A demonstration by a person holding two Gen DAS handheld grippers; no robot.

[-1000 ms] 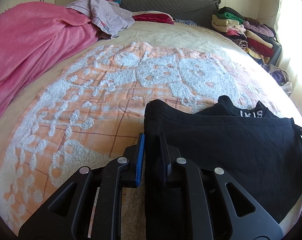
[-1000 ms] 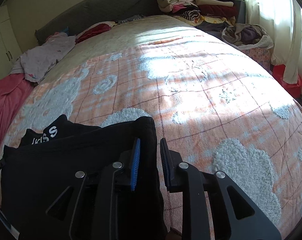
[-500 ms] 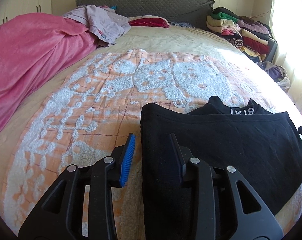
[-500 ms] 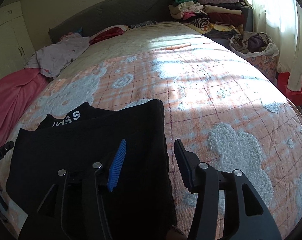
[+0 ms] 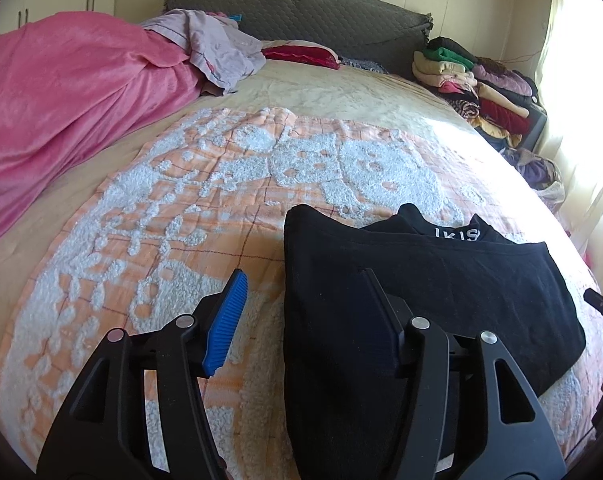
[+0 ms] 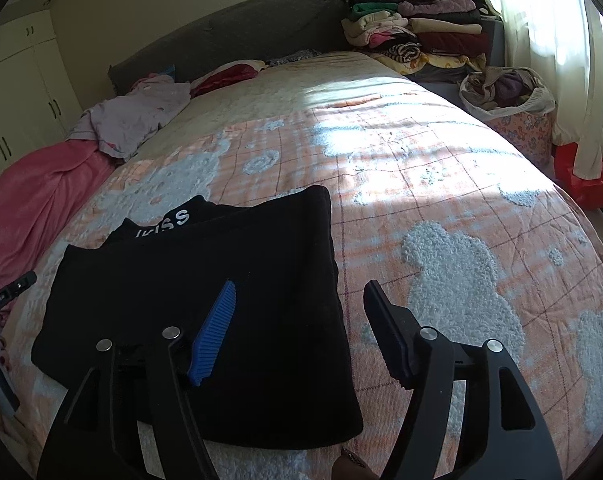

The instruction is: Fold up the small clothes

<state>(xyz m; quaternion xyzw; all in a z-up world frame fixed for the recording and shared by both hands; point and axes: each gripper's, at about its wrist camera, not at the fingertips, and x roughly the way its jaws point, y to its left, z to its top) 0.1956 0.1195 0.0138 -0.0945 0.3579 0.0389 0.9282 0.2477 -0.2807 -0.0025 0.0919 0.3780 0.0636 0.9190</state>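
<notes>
1. The left tongs (image 5: pixel 301 312), low in the left view, are opening, about half wide; they straddle the left edge of the garment (image 5: pixel 421 300) without pinching it.
2. The right tongs (image 6: pixel 299 312), low in the right view, are opening wider and straddle the garment's right edge, pads off the cloth.
3. The black garment lies folded flat on the blanket (image 6: pixel 441 184), lower centre in both views, white lettering peeking out at its far edge.
4. It looks light, soft and limp, so it should sag where unsupported.
5. Judged best grip: both near corners, or the side hems, pinched through all layers together.
</notes>
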